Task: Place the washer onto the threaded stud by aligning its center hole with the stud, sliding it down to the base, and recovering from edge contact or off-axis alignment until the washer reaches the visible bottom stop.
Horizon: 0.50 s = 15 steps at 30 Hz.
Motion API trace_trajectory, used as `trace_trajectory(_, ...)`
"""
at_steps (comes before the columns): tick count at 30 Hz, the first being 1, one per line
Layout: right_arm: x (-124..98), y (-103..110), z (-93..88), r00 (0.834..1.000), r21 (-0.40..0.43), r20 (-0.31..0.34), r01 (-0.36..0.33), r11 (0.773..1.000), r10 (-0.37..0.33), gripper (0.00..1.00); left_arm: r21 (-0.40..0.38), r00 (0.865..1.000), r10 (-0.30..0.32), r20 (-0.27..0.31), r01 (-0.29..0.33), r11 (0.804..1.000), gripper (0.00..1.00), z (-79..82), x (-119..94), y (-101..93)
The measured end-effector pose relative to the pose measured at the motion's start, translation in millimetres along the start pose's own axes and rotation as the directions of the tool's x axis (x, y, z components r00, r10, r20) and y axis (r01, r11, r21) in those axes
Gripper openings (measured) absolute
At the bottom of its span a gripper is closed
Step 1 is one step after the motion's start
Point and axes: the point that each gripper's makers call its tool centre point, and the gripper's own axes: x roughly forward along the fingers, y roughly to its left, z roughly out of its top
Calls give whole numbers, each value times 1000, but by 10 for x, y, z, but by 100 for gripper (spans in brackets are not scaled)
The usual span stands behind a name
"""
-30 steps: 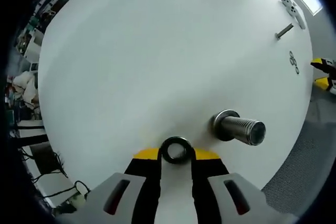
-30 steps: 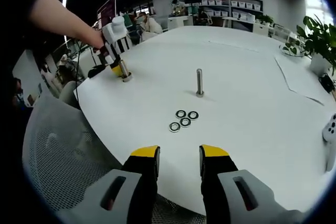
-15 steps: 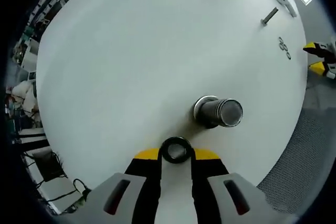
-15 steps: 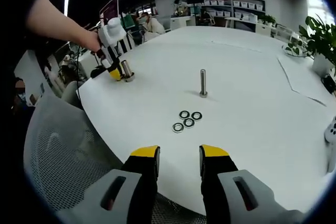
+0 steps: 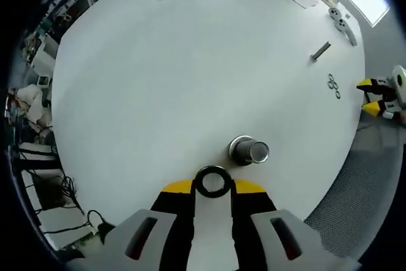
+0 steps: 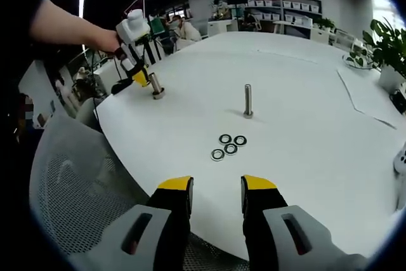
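My left gripper [image 5: 213, 186] is shut on a dark ring washer [image 5: 212, 182], pinched between its yellow tips. Just right of and beyond the washer stands the thick threaded stud [image 5: 249, 150] on the white table [image 5: 165, 74], seen almost end-on from above; washer and stud are apart. In the right gripper view a hand holds the left gripper [image 6: 136, 71] above and just left of that stud [image 6: 155, 85]. My right gripper [image 6: 217, 196] hangs open over the table's near edge with nothing between its fingers.
A thin bolt [image 6: 247, 101] stands upright mid-table with three loose washers [image 6: 228, 146] in front of it. A grey mesh chair [image 6: 76, 182] sits at the table's left edge. A potted plant [image 6: 387, 46] and paper sheets [image 6: 365, 96] lie at the right.
My left gripper has risen with the washer, so the thick stud looks smaller and more end-on. The right gripper has stayed put and open.
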Motion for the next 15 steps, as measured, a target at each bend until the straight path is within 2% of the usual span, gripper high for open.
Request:
trace_trajectory(10,-1,8,0,1000,-3,2,-5,1000,5,33,56,1000,1,28,-2,998,19,150,-244,-37)
trace_trajectory(15,-4,11,5,1000,0,4,-6,1000,6,33,84,999,-5,42,2,996,19,265,-303,-125)
